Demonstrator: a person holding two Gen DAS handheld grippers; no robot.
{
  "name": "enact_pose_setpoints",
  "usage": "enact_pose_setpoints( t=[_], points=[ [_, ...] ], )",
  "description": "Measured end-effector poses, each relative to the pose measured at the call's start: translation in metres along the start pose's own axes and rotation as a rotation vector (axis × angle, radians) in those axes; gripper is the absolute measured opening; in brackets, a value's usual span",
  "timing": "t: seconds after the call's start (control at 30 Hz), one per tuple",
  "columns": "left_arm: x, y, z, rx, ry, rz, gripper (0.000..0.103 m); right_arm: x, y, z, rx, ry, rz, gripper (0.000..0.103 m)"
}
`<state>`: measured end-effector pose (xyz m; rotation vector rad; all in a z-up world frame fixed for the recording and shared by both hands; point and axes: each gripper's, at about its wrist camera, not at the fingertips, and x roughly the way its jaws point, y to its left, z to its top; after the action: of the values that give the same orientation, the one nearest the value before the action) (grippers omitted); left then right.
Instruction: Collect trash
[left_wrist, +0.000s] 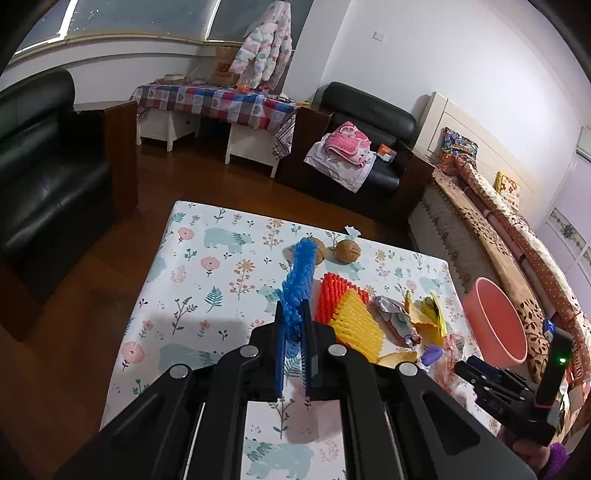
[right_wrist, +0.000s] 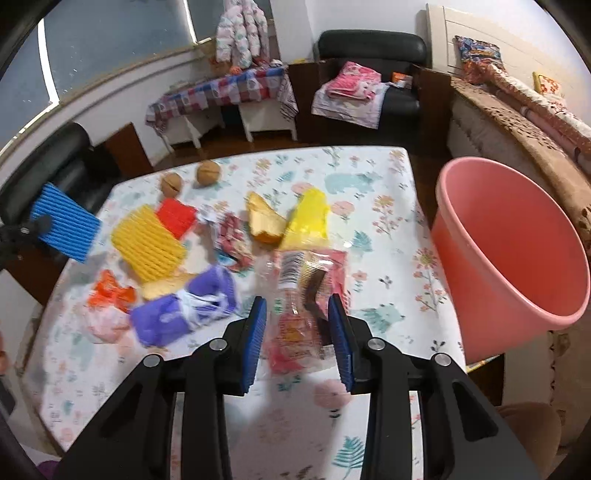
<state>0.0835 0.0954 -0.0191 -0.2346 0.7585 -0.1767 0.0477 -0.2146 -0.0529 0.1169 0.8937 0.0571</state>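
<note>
Left hand-held gripper (left_wrist: 293, 321) pinches blue foam net (left_wrist: 300, 280); right hand-held gripper (right_wrist: 297, 317) half-open — blurred wrapper (right_wrist: 295, 325) between, unclamped.

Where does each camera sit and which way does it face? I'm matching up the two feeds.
Left wrist: on the left gripper, looking down along it at the table; the gripper is shut on blue foam netting; the right gripper shows at lower right.
Right wrist: on the right gripper, angled down at a clear wrapper between its parted fingers.
Shared: blue foam netting, two walnuts, pink bin.
</note>
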Motion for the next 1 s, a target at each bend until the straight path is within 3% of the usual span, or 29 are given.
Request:
enact_pose_setpoints(
  t=[0.03, 0.17, 0.63, 1.0],
  points=[
    [-0.002, -0.002, -0.001, 0.001, 0.000, -0.001, 0.006, 0.001, -0.003, -0.001, 0.007, 0.005, 0.001, 0.028],
    [-0.011, -0.008, -0.005, 0.006, -0.006, -0.018, 0.006, -0.006, -0.010, -0.005, 0.021, 0.000, 0.023, 0.022],
    [-0.035, -0.059, -0.016, 0.042, -0.024, -0.122, 0.006, -0.080, -0.029, -0.012, 0.013, -0.120, 0.086, 0.021],
    [-0.031, -0.128, -0.015, 0.138, -0.003, -0.214, 0.006, -0.102, -0.075, -0.004, 0.108, -0.199, 0.102, 0.021]
  ],
)
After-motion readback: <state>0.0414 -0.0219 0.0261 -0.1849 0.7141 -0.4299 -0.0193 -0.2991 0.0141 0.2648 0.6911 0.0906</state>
